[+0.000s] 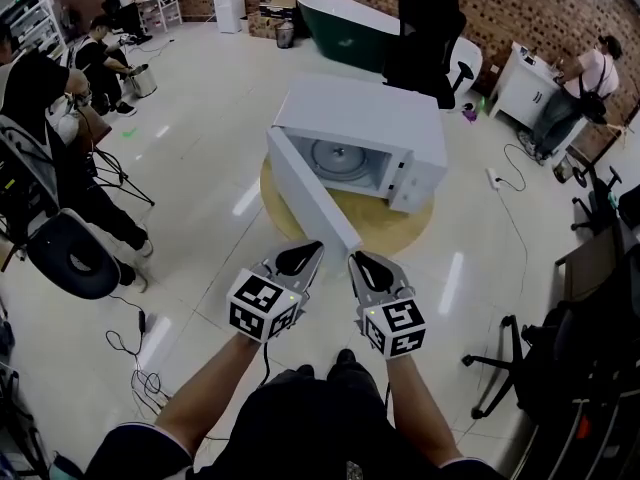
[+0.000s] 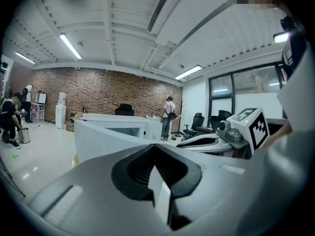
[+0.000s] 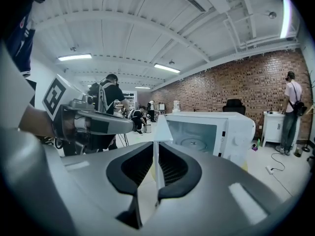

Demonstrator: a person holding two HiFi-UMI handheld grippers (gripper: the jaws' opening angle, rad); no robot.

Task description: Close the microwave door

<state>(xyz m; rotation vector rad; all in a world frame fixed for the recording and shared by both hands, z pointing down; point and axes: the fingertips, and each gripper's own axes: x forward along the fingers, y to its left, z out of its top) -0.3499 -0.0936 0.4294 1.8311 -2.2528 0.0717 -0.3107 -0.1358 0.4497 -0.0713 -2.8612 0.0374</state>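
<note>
A white microwave (image 1: pixel 370 128) stands on a low round wooden table (image 1: pixel 400 230), with its cavity and turntable showing. Its door (image 1: pixel 305 196) hangs wide open and swings out toward me on the left. My left gripper (image 1: pixel 312 248) is just short of the door's free end, jaws together, nothing held. My right gripper (image 1: pixel 357 259) hovers beside it, also shut and empty. In the left gripper view the door (image 2: pixel 103 136) spreads just ahead of the jaws (image 2: pixel 155 149). In the right gripper view the door's edge (image 3: pixel 162 131) sits right past the jaws (image 3: pixel 156 146), and the open cavity (image 3: pixel 194 134) lies beyond.
A black stool (image 1: pixel 70 258) and cables (image 1: pixel 140 353) lie on the floor at left, near several people. Office chairs (image 1: pixel 520 368) crowd the right. A black chair (image 1: pixel 425 33) and a green tub (image 1: pixel 345 23) stand behind the microwave. A person (image 1: pixel 585 78) stands by a white cabinet.
</note>
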